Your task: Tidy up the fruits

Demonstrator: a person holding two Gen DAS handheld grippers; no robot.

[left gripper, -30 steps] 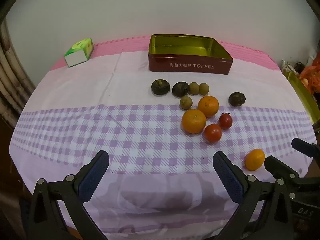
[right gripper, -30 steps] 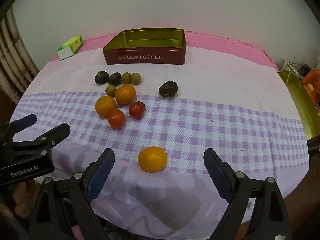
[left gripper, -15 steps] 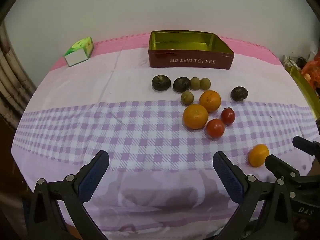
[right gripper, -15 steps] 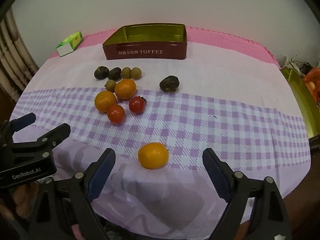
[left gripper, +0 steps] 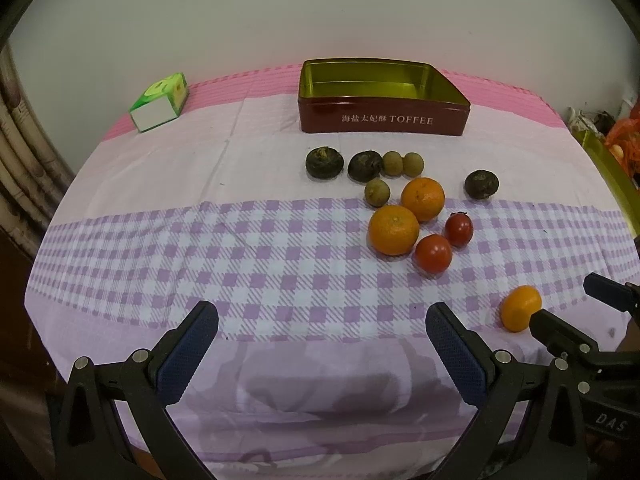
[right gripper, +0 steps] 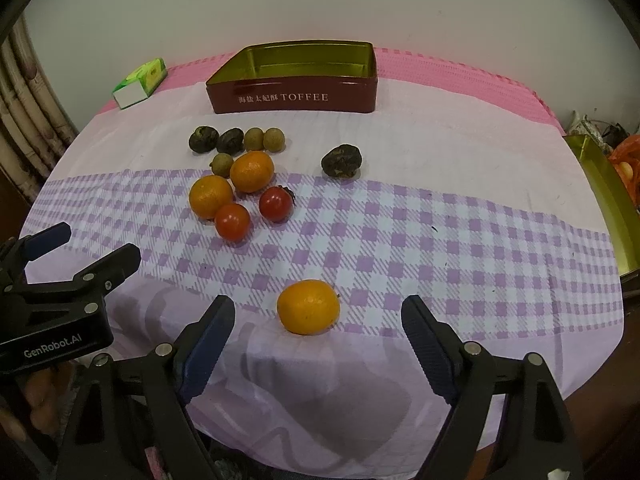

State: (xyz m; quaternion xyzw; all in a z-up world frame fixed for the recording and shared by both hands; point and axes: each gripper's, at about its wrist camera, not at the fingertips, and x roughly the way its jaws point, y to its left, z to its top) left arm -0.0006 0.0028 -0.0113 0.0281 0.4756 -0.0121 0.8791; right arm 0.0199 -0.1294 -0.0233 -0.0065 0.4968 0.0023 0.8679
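Observation:
An empty red TOFFEE tin (left gripper: 384, 120) (right gripper: 292, 98) with a gold inside stands at the back of the table. In front of it lie a cluster of fruits: two oranges (left gripper: 394, 230) (right gripper: 251, 171), two red tomatoes (left gripper: 433, 253) (right gripper: 233, 221), small brown longans (left gripper: 377, 192) (right gripper: 264, 139) and dark round fruits (left gripper: 324, 163) (right gripper: 342, 161). A lone orange (right gripper: 309, 306) (left gripper: 521, 308) lies near the front edge, just ahead of my right gripper (right gripper: 318, 322), which is open and not touching it. My left gripper (left gripper: 322, 334) is open over bare cloth.
A green and white carton (left gripper: 160, 108) (right gripper: 140, 84) sits at the back left. A gold tin lid (right gripper: 612, 196) lies off the table's right side. A checked purple and pink cloth (left gripper: 200, 240) covers the table. A curtain hangs at the left.
Both grippers have moved slightly forward and tilted down, so the tin and fruits sit a little higher in view. The lone orange lies closer between the right fingers. No fruit has moved.

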